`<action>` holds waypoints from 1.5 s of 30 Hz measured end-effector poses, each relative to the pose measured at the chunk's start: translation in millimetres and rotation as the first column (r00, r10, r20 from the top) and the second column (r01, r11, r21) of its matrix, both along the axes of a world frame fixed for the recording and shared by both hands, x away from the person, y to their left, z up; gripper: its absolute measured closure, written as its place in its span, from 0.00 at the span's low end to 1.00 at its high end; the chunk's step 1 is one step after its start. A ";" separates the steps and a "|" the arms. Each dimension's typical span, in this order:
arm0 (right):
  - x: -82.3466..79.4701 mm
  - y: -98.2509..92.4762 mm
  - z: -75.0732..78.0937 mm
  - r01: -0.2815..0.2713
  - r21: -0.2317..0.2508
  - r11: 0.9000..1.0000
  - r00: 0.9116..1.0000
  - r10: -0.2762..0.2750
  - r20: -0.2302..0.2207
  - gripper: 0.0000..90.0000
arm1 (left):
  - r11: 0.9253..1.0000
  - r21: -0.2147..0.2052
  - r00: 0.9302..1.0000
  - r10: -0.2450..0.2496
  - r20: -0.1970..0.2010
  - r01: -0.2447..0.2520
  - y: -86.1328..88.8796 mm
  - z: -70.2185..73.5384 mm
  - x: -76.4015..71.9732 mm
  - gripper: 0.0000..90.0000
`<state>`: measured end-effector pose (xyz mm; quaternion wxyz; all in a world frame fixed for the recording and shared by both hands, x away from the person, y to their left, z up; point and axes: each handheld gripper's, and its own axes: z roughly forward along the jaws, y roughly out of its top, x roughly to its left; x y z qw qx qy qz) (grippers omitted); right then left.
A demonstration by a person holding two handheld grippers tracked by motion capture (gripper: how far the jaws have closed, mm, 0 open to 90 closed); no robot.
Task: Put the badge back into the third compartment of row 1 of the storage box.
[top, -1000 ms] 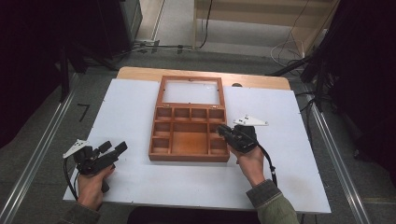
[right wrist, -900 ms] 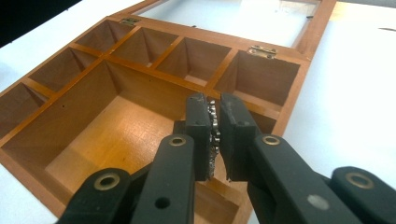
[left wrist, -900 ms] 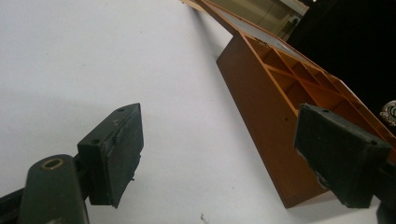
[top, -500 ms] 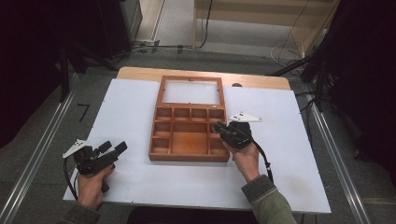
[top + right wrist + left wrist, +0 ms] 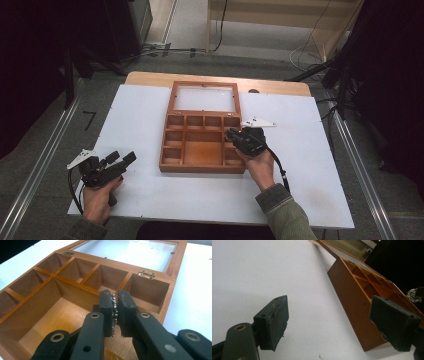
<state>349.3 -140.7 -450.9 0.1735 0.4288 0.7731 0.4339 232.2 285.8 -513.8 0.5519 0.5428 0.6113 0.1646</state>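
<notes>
The right gripper (image 5: 115, 315) has its fingers (image 5: 106, 312) pressed almost together on a small shiny thing (image 5: 114, 312); it looks like a beaded bit of jewellery, but it is too hidden to name for sure; it sits pinched between the two fingers, with only its sparkly edge peeking out. The fingers hang over the right side of the open wooden box (image 5: 202, 142); just past their tips is a small corner pocket (image 5: 147, 292), and to their left is the big middle space (image 5: 55, 312). The box lid (image 5: 205, 97) with its clear window lies flat behind, beyond the fingertips. The left gripper (image 5: 117, 161) rests on the white bench (image 5: 135, 115), well apart from the box; its fingers (image 5: 273, 321) are spread wide with nothing between them, and the box side wall shows just past the right one. So I think the shiny thing is picked up and carried to the box; what is left is to lower it into a pocket and let go; every pocket I can see looks bare, so the filling has hardly begun; after that the lid may need shutting.
</notes>
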 end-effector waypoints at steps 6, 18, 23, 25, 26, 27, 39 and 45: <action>3.7 1.7 -0.8 0.004 0.005 1.000 1.000 -0.004 -0.001 0.89 | 1.000 -0.001 1.000 0.001 0.001 -0.001 0.5 -0.1 0.0 0.18; 11.2 10.9 5.7 0.001 0.001 1.000 1.000 -0.001 0.007 0.89 | 1.000 0.000 1.000 0.000 0.003 0.000 1.4 0.5 -0.6 0.18; 15.1 12.9 5.6 0.005 0.003 1.000 1.000 -0.005 0.006 0.89 | 1.000 0.000 1.000 0.000 0.003 0.000 1.5 0.3 -0.4 0.18; 16.7 14.5 6.6 0.004 0.002 1.000 1.000 -0.004 0.006 0.89 | 1.000 -0.001 1.000 0.001 0.003 -0.001 1.5 0.4 -0.4 0.18; 17.6 15.3 7.1 0.002 0.000 1.000 1.000 -0.002 0.008 0.89 | 1.000 0.000 1.000 0.000 0.003 0.000 1.5 0.4 -0.4 0.18; 18.4 16.4 7.7 0.001 -0.001 1.000 1.000 -0.001 0.007 0.89 | 1.000 0.000 1.000 0.000 0.004 0.000 1.5 0.4 -0.3 0.18; 30.5 27.4 7.9 0.001 -0.008 1.000 1.000 -0.001 0.003 0.89 | 1.000 -0.003 1.000 -0.001 0.005 0.001 1.7 0.4 0.1 0.18; 37.4 32.3 4.3 0.005 -0.012 1.000 1.000 -0.005 -0.007 0.89 | 1.000 -0.001 1.000 -0.005 0.004 0.005 1.4 0.4 0.0 0.18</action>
